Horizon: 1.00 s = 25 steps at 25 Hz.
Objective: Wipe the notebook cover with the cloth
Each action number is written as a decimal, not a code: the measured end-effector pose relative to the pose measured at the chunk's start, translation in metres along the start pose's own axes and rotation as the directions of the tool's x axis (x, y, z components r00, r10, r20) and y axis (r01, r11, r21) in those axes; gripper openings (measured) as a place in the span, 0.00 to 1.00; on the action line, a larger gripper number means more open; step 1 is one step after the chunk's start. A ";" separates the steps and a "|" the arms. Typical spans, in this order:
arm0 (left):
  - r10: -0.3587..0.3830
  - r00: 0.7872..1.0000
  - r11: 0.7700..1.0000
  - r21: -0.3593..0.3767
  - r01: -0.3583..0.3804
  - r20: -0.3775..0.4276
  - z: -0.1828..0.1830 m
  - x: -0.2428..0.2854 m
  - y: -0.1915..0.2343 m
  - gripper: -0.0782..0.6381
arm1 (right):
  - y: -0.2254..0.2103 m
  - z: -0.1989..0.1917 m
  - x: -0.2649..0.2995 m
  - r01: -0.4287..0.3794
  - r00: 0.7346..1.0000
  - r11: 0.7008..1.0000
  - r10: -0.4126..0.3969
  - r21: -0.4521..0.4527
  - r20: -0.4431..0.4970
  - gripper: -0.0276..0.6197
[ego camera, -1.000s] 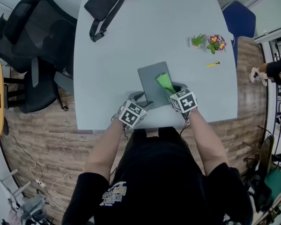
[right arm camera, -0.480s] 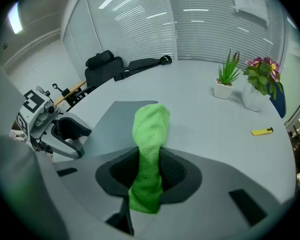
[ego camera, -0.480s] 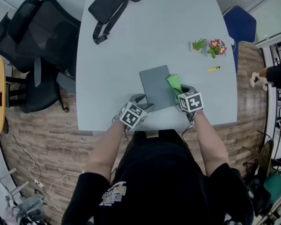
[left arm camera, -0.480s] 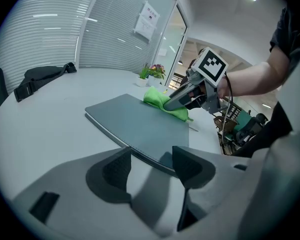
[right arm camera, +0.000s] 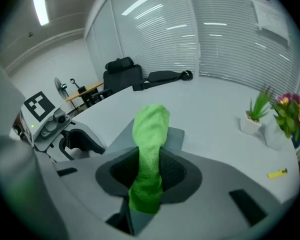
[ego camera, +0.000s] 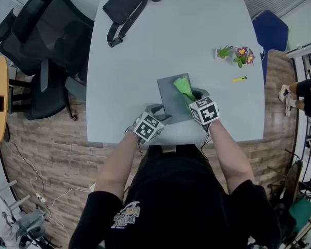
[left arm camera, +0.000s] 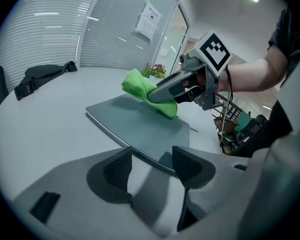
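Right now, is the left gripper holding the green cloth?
No, the green cloth is clamped in the right gripper; the left gripper is open.

Items counted.
- Pale grey table (ego camera: 186, 35): one.
- Flat grey notebook (ego camera: 171, 101): one.
- Bright green cloth (ego camera: 184, 87): one.
- Black strap bag (ego camera: 127, 4): one.
- Small potted plants: two, namely a green-leaved plant (ego camera: 223, 52) and a pink-flowered plant (ego camera: 243, 55).
- Small yellow stick-shaped item (ego camera: 239, 79): one.
- Hand-held grippers with marker cubes: two, namely the left gripper (ego camera: 160, 114) and the right gripper (ego camera: 193, 96).
- Blue chair (ego camera: 272, 32): one.
- Black mesh office chairs (ego camera: 57, 40): apparently two; they overlap, so the count is not firm.
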<state>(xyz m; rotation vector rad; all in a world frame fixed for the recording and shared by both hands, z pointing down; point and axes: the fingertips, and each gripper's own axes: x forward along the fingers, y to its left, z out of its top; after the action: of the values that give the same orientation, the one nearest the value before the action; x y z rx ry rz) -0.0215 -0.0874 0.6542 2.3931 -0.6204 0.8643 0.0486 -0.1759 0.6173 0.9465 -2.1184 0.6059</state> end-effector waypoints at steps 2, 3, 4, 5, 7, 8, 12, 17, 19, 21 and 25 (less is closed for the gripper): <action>0.000 1.000 1.000 0.001 0.000 -0.002 0.000 0.000 -0.001 0.46 | 0.016 0.009 0.010 -0.033 0.999 0.996 0.032 -0.084 -0.014 0.21; 0.001 1.000 1.000 0.002 -0.001 -0.002 0.000 0.000 -0.001 0.46 | 0.025 0.013 0.015 -0.051 0.999 0.991 0.049 -0.125 -0.023 0.21; 0.002 1.000 1.000 0.003 -0.002 -0.002 -0.001 0.000 -0.001 0.46 | 0.035 0.016 0.020 -0.071 0.997 0.984 0.066 -0.165 -0.032 0.21; 0.002 1.000 1.000 0.003 -0.002 -0.002 -0.001 0.000 0.000 0.46 | 0.044 0.019 0.025 -0.088 0.996 0.975 0.081 -0.204 -0.042 0.21; 0.002 1.000 1.000 0.004 -0.002 -0.002 -0.001 -0.001 0.000 0.46 | 0.060 0.023 0.033 -0.119 0.992 0.956 0.104 -0.268 -0.068 0.21; 0.001 1.000 1.000 0.003 -0.001 -0.001 0.000 0.000 0.000 0.46 | 0.066 0.023 0.037 -0.136 0.990 0.949 0.117 -0.285 -0.084 0.21; 0.000 1.000 1.000 0.003 0.000 -0.001 0.000 0.000 -0.001 0.46 | 0.083 0.016 0.050 -0.198 0.976 0.933 0.160 -0.300 -0.145 0.21; 0.002 1.000 1.000 0.005 -0.002 -0.001 -0.001 -0.002 0.000 0.46 | 0.084 0.012 0.056 -0.196 0.972 0.935 0.147 -0.295 -0.181 0.22; 0.002 1.000 1.000 0.005 -0.002 -0.001 -0.001 -0.001 0.000 0.46 | 0.079 0.013 0.056 -0.185 0.975 0.947 0.142 -0.261 -0.172 0.22; 0.002 1.000 1.000 0.003 -0.002 0.000 -0.003 0.000 0.000 0.46 | 0.072 0.013 0.056 -0.169 0.978 0.958 0.133 -0.232 -0.162 0.22; 0.001 1.000 1.000 0.002 -0.001 -0.001 -0.001 -0.002 0.000 0.46 | 0.057 0.013 0.053 -0.128 0.984 0.973 0.101 -0.194 -0.146 0.22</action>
<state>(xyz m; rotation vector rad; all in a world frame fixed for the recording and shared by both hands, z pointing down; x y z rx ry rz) -0.0235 -0.0858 0.6532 2.3941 -0.6205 0.8661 -0.0260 -0.1727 0.6432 0.6555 -2.0768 0.4857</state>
